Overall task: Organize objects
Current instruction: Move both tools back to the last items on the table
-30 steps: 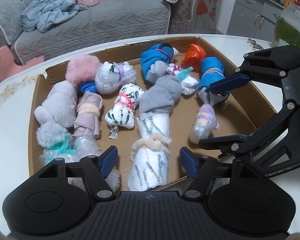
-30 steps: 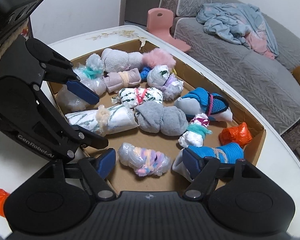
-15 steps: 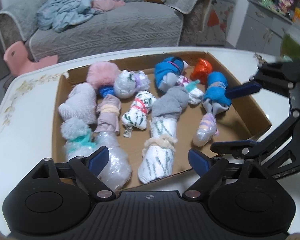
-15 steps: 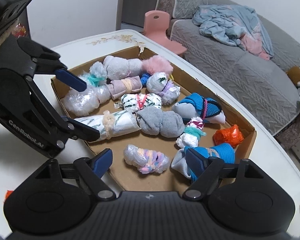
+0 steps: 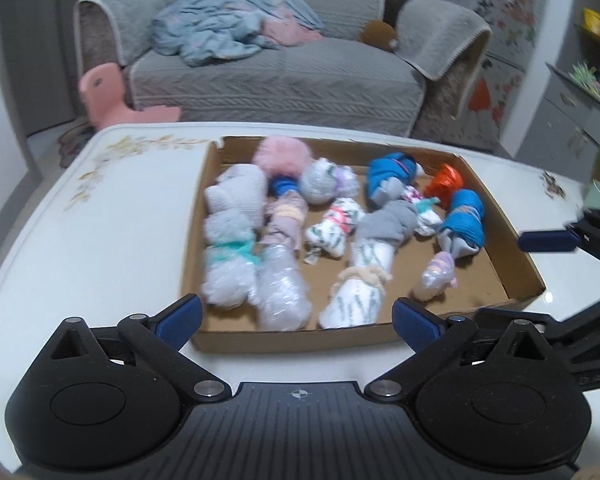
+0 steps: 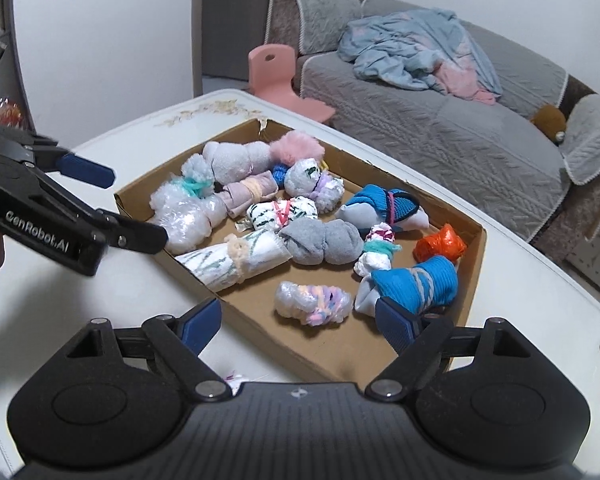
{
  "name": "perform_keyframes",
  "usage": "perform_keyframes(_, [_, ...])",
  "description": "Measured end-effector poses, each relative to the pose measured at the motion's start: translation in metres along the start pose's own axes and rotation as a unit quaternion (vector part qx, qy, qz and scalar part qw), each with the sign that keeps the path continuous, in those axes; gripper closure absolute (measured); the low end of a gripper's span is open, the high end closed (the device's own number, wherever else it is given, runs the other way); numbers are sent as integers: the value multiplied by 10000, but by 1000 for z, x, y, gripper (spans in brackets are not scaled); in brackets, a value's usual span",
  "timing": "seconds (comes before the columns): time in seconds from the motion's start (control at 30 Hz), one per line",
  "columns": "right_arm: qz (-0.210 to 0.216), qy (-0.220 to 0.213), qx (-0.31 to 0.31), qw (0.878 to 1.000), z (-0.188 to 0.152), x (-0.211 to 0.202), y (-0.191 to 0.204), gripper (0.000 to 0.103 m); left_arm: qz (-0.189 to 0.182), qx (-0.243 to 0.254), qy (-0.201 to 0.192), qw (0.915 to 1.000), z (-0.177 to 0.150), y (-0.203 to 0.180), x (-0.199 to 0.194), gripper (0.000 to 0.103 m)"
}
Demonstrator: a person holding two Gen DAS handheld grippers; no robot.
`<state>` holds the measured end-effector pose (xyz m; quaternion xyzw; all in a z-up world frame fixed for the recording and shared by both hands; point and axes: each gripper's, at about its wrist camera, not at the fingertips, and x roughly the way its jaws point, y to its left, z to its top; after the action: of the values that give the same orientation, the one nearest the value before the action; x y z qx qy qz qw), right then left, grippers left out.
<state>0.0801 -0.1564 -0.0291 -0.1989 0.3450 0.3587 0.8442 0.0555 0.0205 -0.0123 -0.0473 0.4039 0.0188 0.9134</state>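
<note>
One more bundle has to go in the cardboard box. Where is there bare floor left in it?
Bare cardboard box floor shows along the near wall, between the striped white roll and the pastel bundle, and in front of the grey sock ball. The far half, around the pink fluffy bundle, is packed tight.

Ahead of the claw, a grey sofa [image 5: 276,76] was set against the wall, with a blue blanket [image 5: 224,32] heaped on it. A pink chair [image 6: 276,76] was placed beside it.
</note>
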Motion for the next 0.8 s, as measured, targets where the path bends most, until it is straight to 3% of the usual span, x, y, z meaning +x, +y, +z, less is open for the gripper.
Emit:
perform_keyframes(0.63, [-136,-357,453,9982,-36,-39,21,15,131,-209,-342,9991,-64,19,-57,1])
perform_keyframes(0.8, [-76,-361,482,9982,-50,-37,29,13,-222,314,-594,9975,-103,1,-70,1])
